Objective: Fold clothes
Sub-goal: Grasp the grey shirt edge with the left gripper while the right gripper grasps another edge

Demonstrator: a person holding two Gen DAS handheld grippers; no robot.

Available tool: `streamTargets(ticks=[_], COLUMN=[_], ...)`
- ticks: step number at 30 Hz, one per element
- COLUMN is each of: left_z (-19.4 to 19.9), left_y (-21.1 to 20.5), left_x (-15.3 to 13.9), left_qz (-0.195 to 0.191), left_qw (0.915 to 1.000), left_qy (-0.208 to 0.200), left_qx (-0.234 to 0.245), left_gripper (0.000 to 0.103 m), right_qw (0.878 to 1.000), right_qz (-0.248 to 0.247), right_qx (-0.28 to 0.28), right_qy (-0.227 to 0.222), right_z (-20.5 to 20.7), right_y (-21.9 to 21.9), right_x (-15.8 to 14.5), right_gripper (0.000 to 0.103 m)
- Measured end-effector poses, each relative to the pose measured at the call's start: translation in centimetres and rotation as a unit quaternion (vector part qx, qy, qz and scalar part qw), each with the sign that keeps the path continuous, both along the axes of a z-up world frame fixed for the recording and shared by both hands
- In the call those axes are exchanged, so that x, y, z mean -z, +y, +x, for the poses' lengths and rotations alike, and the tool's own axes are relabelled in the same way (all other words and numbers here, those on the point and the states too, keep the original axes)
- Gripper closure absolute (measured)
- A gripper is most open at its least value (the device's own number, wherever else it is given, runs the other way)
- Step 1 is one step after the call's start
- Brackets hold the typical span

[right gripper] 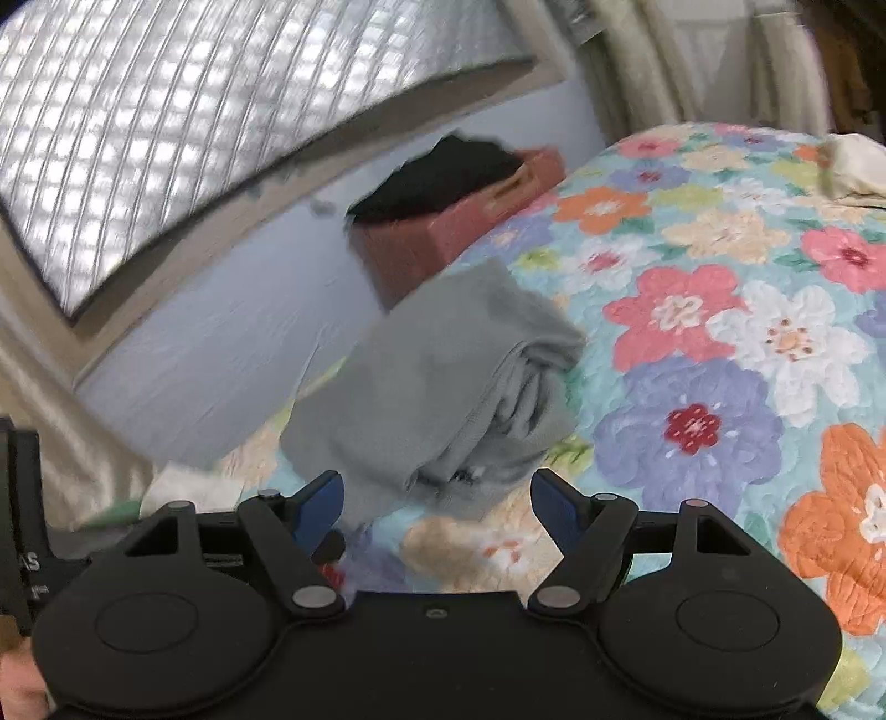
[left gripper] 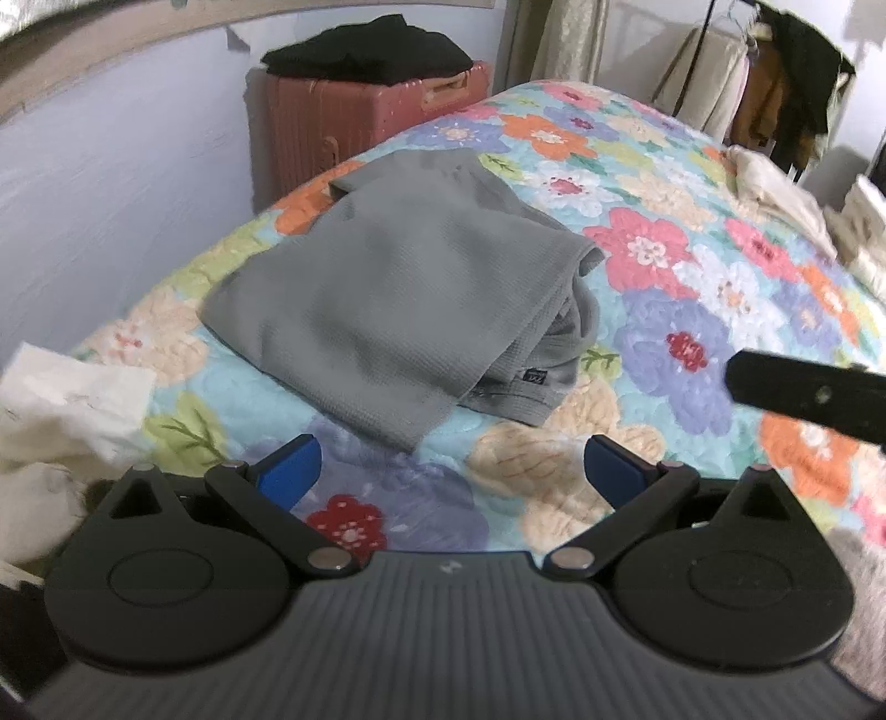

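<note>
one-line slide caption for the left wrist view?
Open left claw hovers over floral quilt, facing a folded grey garment; pink suitcase behind.

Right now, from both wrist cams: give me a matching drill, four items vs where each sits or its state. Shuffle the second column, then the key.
Column one:
1. grey garment
2. black clothes
3. pink suitcase
4. left gripper

Column two:
A. jaws apart, holding nothing
B. stands beside the bed, against the wall
C. folded, lying on the floral quilt
D. piled on top of the suitcase

Pairs: 1-C, 2-D, 3-B, 4-A
</note>
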State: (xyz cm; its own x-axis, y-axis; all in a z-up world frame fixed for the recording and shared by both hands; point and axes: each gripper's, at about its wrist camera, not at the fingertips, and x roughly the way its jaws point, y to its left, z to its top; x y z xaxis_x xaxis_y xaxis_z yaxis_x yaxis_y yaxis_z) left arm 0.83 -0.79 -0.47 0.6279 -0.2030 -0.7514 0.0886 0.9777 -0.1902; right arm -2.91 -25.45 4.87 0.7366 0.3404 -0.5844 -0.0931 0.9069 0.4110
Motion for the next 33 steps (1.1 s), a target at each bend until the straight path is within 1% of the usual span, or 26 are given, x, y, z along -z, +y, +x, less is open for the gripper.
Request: streamTargets(ticks=[2,5,7,8,11,12,14,15,17,18,20,21,22,23,25,26,27,28,30,32,33], left_z=[0.0,0.3,0.5,0.8,1.7,2.2,3.6,4.1,5.3,5.7,6.4,6.7,7.2,7.6,8.3,8.4,8.8,9.1,9.9,10.6,10.7], left_y=[0.6,0.4,0.2,0.1,0.4,0.5,1.1,1.5,2.4,2.8,3.5,3.6,3.7,3.8,4.0,4.0,3.9,3.7,3.3,2.9,2.8], left_x=[0.1,0.4,0.8,0.9,1.5,1.8,3.0,3.7,5.2,5.7,6.6,6.9,7.3,7.7,8.5,8.7,8.9,9.1,9.6,10.1,10.4], left_qz=[-0.031,-0.004,0.027,0.032,0.01,0.007,0.003,-0.012,-0.047,-0.057,-0.064,-0.064,-0.06,-0.058,-0.053,-0.054,-0.062,-0.07,-0.086,-0.103,-0.111], left_qw=[0.9993,0.9982,0.9958,0.9946,0.9926,0.9925,0.9939,0.9949,0.9949,0.9937,0.9905,0.9897,0.9896,0.9888,0.9864,0.9849,0.9844,0.9841,0.9834,0.9824,0.981], left_qy=[-0.023,-0.058,-0.083,-0.092,-0.117,-0.117,-0.097,-0.08,-0.049,-0.043,-0.039,-0.04,-0.037,-0.032,-0.022,-0.025,-0.027,-0.029,-0.033,-0.037,-0.044], left_qx=[0.003,-0.013,-0.029,-0.035,-0.032,-0.034,-0.052,-0.059,-0.074,-0.087,-0.115,-0.122,-0.125,-0.134,-0.154,-0.163,-0.163,-0.16,-0.156,-0.151,-0.153], left_gripper=[0.0,0.002,0.003,0.003,0.003,0.003,0.003,0.003,0.003,0.003,0.003,0.003,0.003,0.004,0.014,0.017,0.021,0.023,0.023,0.023,0.023], right_qw=[1.0,0.999,0.996,0.995,0.992,0.992,0.992,0.991,0.989,0.984,0.974,0.969,0.965,0.964,0.961,0.96,0.959,0.96,0.963,0.972,0.974], right_qz=[0.016,0.04,0.054,0.055,0.022,0.02,0.039,0.049,0.077,0.094,0.129,0.147,0.17,0.193,0.239,0.252,0.259,0.257,0.25,0.218,0.206], right_qx=[-0.002,-0.012,-0.036,-0.047,-0.072,-0.071,-0.045,-0.028,0.042,0.086,0.127,0.125,0.12,0.11,0.074,0.06,0.05,0.04,0.019,-0.015,-0.032], right_qy=[0.006,0.029,0.058,0.07,0.098,0.103,0.113,0.117,0.122,0.128,0.138,0.153,0.157,0.148,0.117,0.106,0.105,0.103,0.099,0.088,0.084], right_z=[0.1,1.3,3.9,5.2,10.1,11.2,13.5,14.6,16.2,16.7,17.1,17.2,17.0,16.9,17.1,17.3,17.4,17.6,17.8,18.0,18.2], right_y=[-0.4,-0.6,-0.6,-0.5,0.0,0.1,-0.5,-0.9,-1.9,-2.5,-3.4,-3.9,-4.4,-5.0,-5.9,-6.1,-6.1,-5.9,-5.2,-4.0,-3.5], right_x=[0.5,1.6,1.8,1.8,1.5,1.9,3.4,4.3,6.8,8.3,11.2,12.6,13.5,14.0,14.3,14.6,15.1,15.4,16.0,15.7,15.7], right_gripper=[0.024,0.024,0.024,0.024,0.024,0.024,0.024,0.024,0.024,0.024,0.024,0.024,0.023,0.021,0.021,0.019,0.019,0.018,0.017,0.017,0.021])
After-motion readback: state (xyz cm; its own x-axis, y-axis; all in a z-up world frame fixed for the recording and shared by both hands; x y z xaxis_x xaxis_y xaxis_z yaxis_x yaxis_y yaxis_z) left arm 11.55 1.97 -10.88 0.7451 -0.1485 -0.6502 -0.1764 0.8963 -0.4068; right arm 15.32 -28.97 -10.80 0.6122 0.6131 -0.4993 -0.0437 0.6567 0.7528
